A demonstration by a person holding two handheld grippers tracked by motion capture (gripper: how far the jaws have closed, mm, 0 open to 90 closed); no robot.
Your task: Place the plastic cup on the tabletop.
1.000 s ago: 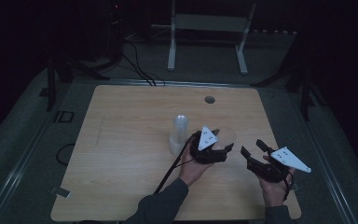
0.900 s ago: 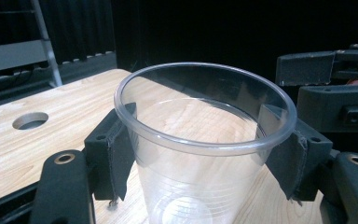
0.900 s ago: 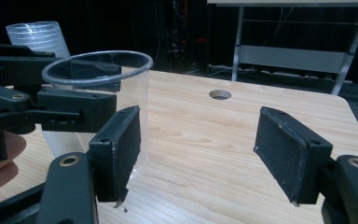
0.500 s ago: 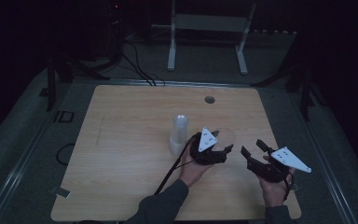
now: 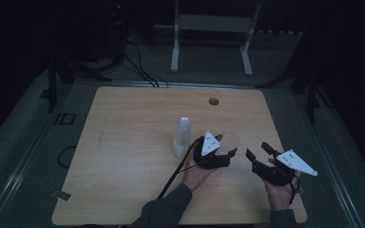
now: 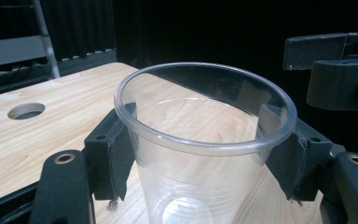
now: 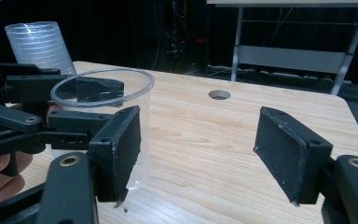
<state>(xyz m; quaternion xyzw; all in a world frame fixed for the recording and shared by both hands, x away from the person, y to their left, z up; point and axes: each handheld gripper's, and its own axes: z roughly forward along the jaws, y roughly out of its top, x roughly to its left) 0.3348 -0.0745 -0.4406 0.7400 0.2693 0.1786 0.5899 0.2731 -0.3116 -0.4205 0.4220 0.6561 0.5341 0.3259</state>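
Gripping clear cup (image 6: 200, 154) between left gripper (image 5: 212, 153) pads, upright on table (image 5: 123, 142), just right of inverted cup stack (image 5: 182, 137), likely keeping it steady. Right gripper (image 7: 200, 154) beside cup, jaws wide, holding nothing.

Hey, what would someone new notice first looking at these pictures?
Probably the clear plastic cup, standing upright on the wooden table with the left gripper closed around it below the rim. Next, the stack of cups just to its left, and the right gripper open beside it.
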